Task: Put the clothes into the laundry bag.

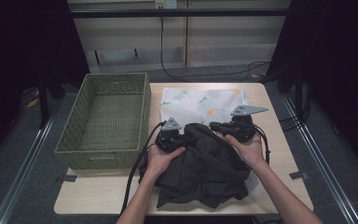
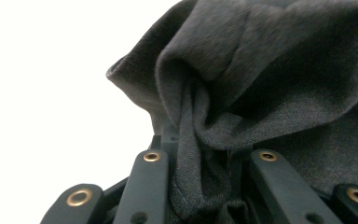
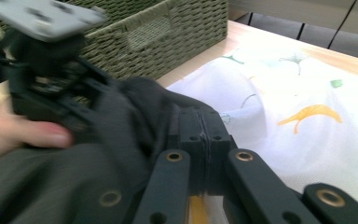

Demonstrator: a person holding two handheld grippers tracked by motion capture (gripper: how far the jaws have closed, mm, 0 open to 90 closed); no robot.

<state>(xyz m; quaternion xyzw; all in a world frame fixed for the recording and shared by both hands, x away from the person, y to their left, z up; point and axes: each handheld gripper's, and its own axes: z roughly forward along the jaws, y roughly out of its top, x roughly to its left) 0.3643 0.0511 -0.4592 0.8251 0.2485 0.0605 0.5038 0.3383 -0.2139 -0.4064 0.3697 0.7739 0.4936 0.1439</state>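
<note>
A dark grey garment (image 1: 205,168) lies crumpled on the wooden table (image 1: 102,191), with its far edge lifted between the two grippers. My left gripper (image 1: 182,134) is at the garment's left upper edge. In the left gripper view a bunched fold of the garment (image 2: 261,93) runs down between the jaws of the left gripper (image 2: 200,158), which pinch it. My right gripper (image 1: 213,125) points left at the same raised edge. Its jaws (image 3: 204,126) are pressed together, and the garment (image 3: 74,172) wraps up to their tips.
A green woven basket (image 1: 102,156) stands at the table's left, its wall (image 3: 168,37) close behind the grippers. A white cloth with leaf prints (image 1: 200,102) lies flat at the back of the table and runs under the right gripper (image 3: 298,116). Cables trail from both grippers.
</note>
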